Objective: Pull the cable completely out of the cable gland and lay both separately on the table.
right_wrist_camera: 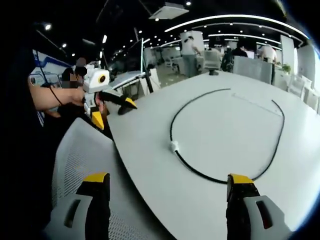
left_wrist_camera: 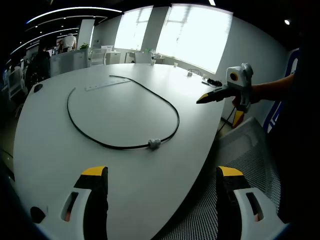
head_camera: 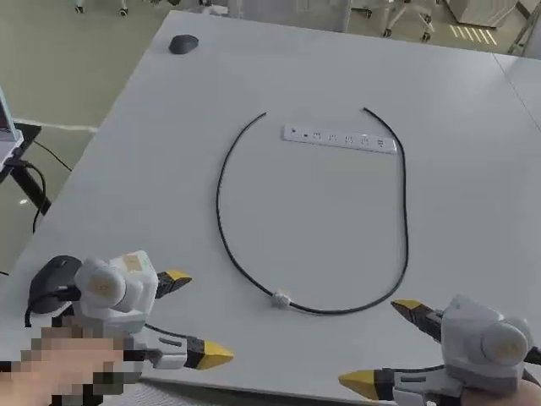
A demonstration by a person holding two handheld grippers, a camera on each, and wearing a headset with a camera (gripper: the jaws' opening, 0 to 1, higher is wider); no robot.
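Desk (head_camera: 338, 228): white, wide, rounded near edge.

Cable (head_camera: 218, 203): black, thin, lying flat on the desk in an open loop. Both free ends point toward the far side, one at each end of the power strip.

Cable gland (head_camera: 280, 299): small, pale, still threaded on the cable at the near curve of the loop, resting on the desk between the two tools.

Power strip (head_camera: 339, 139): white, flat, just inside the loop's opening.

Mouse (head_camera: 183, 43): dark, near the far left corner, well apart from the cable.

Left hand-held gripper (head_camera: 199, 315): yellow-tipped jaws spread wide, holding nothing, over the near left edge, near the gland but apart from it.

Right hand-held gripper (head_camera: 380, 342): jaws likewise wide and unloaded, at the near right edge, clear of the cable.

Mesh chair (left_wrist_camera: 240, 150): white, just beside the desk edge.
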